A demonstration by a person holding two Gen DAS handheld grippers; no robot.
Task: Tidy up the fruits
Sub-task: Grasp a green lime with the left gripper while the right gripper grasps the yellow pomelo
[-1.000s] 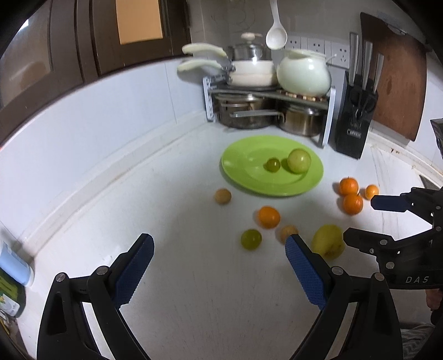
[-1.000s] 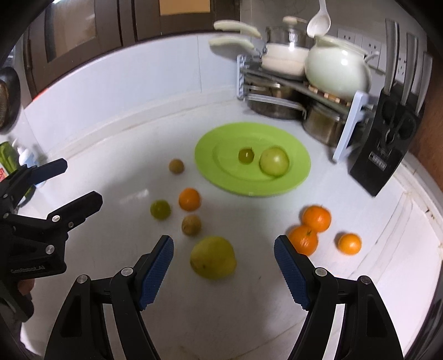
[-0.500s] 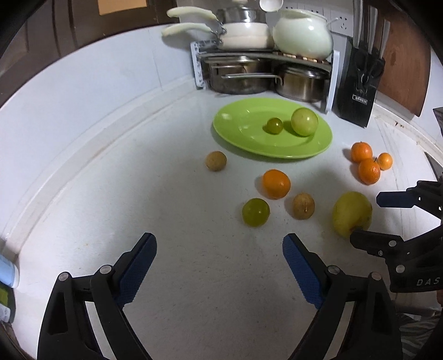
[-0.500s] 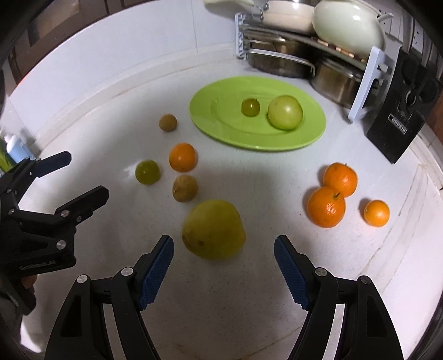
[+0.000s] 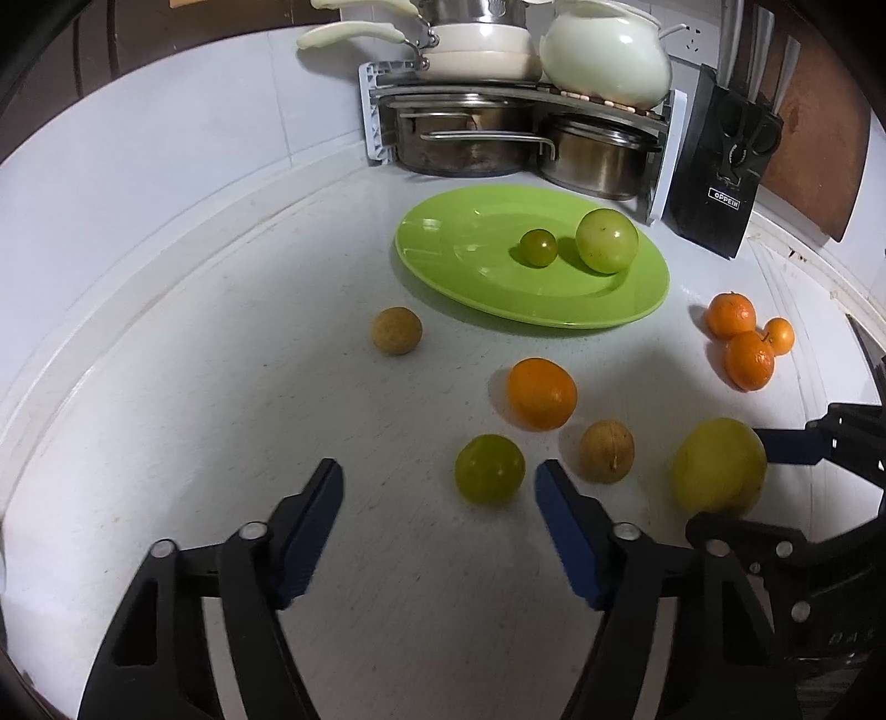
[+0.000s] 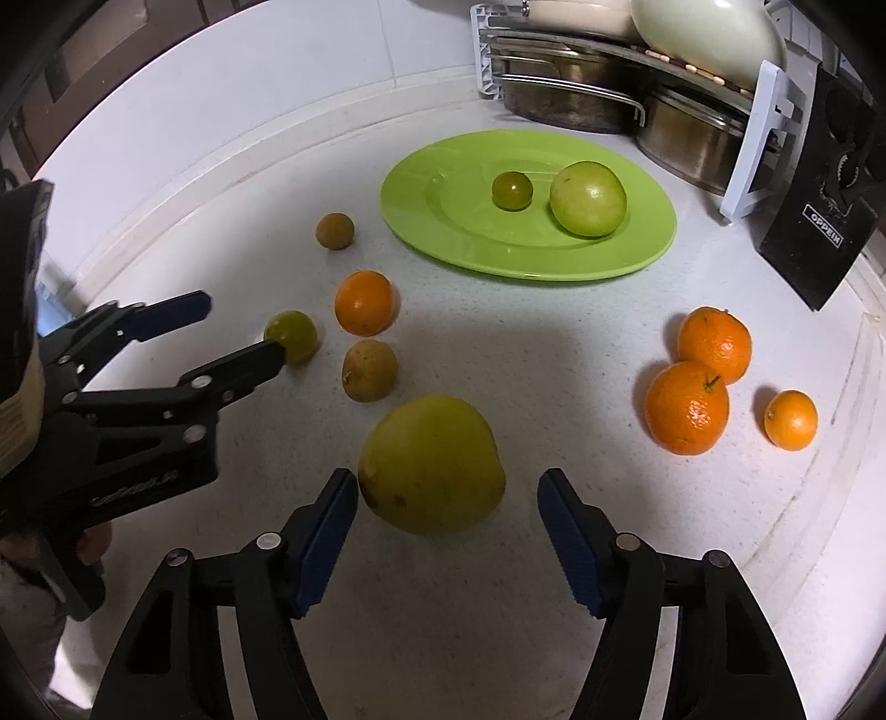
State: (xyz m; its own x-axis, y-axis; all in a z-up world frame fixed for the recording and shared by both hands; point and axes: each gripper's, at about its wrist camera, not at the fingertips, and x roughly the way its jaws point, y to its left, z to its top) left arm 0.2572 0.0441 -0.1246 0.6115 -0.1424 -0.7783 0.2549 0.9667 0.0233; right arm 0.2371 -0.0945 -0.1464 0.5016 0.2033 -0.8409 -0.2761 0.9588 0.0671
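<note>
Blue-padded left gripper (image 5: pixel 437 487) closing around a green fruit (image 5: pixel 489 468), untouched; right gripper (image 6: pixel 447 507) closing around a yellow fruit (image 6: pixel 431 464), ungripped.

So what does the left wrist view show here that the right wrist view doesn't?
Only the left wrist view shows the whole pot rack with the cream pan on top.

Only the right wrist view shows the person's hand on the left gripper, whose fingers flank the small green fruit.

Both show the green plate carrying two green fruits, the loose oranges, and the big yellow fruit between the right gripper fingers.
</note>
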